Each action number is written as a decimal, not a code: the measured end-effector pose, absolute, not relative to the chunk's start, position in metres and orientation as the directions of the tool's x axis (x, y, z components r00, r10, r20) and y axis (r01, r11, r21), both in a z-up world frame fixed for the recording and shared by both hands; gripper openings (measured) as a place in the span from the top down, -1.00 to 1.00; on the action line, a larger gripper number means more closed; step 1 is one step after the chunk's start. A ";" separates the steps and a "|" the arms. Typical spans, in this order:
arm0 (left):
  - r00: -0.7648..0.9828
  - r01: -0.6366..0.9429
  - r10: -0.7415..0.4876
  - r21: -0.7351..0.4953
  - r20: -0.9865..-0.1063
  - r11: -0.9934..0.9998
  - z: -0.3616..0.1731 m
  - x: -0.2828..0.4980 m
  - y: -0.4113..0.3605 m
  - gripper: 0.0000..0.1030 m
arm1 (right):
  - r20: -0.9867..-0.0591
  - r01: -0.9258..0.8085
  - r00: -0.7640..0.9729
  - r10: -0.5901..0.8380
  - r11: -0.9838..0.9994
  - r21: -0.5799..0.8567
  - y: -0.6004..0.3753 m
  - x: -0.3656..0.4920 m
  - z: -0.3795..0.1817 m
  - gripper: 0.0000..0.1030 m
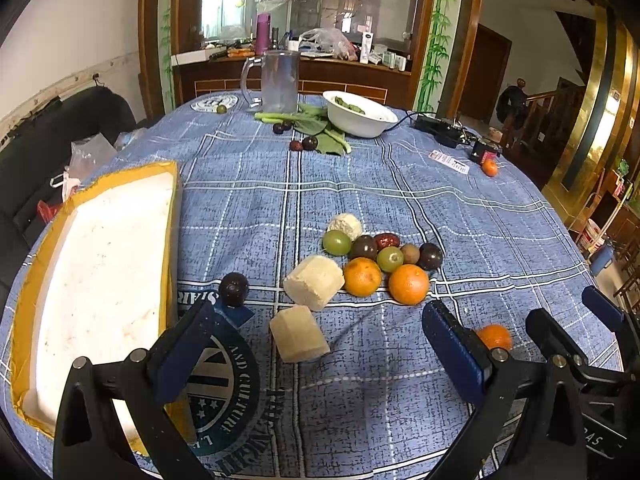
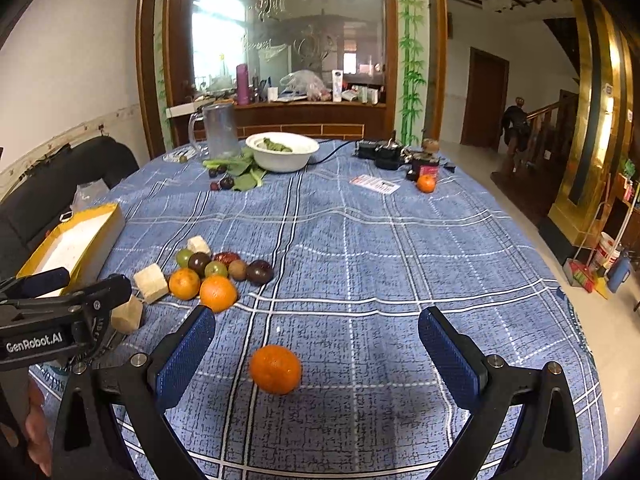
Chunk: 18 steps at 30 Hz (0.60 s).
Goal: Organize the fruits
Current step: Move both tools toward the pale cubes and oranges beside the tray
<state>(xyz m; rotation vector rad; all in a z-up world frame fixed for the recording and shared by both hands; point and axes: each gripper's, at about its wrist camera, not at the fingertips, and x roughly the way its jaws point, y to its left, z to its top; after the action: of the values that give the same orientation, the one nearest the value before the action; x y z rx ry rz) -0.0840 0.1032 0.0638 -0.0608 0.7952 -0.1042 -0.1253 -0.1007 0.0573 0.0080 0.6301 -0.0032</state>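
Orange mandarin (image 2: 275, 369), round without clear axis, sits between right claw (image 2: 316, 344) fingers.

daylight from rear window | soft shadows | fisheye-bent edges | dark corners

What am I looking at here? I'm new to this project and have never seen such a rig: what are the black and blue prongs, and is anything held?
No robot here: a person holds a two-finger gripper in each hand, and each carries a fisheye camera looking along its blue-padded fingers. One picture is from the left gripper, the other from the right gripper. Both stand open and hold nothing.

On the blue checked tablecloth lie a cluster of fruit with oranges, grapes and dark plums, pale cut chunks, and an open yellow box with a white lining. A lone orange lies between the right gripper's fingers, not gripped. Farther back stand a white bowl and a glass mug.
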 end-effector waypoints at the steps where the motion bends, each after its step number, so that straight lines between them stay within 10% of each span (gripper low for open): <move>1: 0.690 0.077 -0.123 -0.097 -0.713 0.992 0.063 -0.082 0.105 -1.00 | -0.596 -0.001 0.803 0.005 1.000 0.008 -0.101 -0.124 0.056 -0.99; 18: 0.683 0.064 -0.142 -0.136 -0.716 0.989 0.062 -0.067 0.151 -1.00 | -0.715 -0.078 0.688 0.120 0.993 0.091 -0.113 -0.109 0.028 -0.97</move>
<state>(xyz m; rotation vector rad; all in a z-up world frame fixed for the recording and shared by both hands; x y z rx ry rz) -0.0667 0.1507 0.0623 -0.1025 0.8111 -0.1157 -0.1087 -0.1132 0.0284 0.0546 0.8040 0.1106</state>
